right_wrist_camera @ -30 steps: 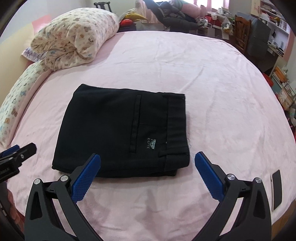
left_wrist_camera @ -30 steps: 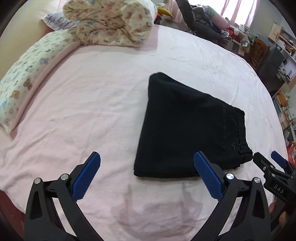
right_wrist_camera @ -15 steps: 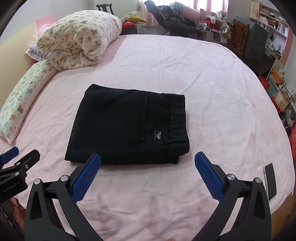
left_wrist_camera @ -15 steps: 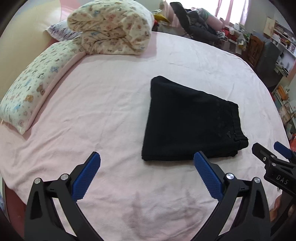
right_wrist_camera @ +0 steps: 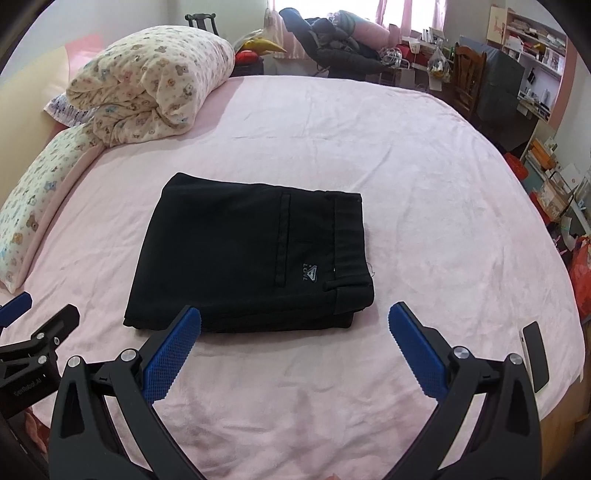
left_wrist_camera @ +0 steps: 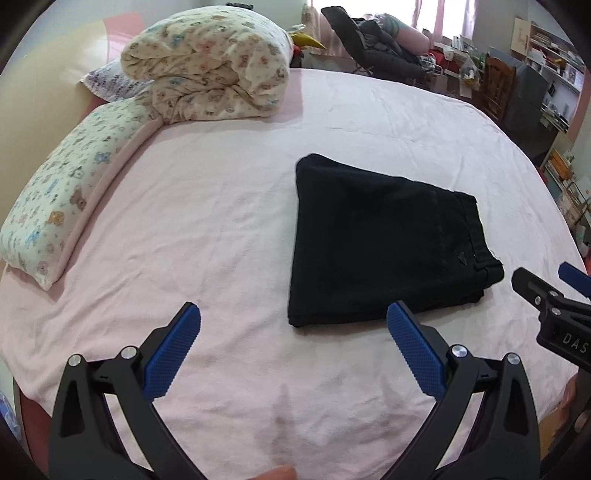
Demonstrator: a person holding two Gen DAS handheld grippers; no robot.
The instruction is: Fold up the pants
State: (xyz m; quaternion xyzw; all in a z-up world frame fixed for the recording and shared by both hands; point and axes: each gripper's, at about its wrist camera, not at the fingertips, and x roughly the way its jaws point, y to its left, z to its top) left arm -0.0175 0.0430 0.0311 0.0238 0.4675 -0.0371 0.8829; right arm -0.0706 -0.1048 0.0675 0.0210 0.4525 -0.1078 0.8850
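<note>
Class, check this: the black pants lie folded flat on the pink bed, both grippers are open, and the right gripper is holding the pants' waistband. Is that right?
Not quite. The right gripper holds nothing: the right wrist view shows its fingers spread above the bed, short of the pants. The pants do lie folded, and the left gripper is open too.

soft daylight from the far window [right_wrist_camera: 391,14], slightly blown out; faint shadows, sharp focus, strong fisheye bending and dark corners.
</note>
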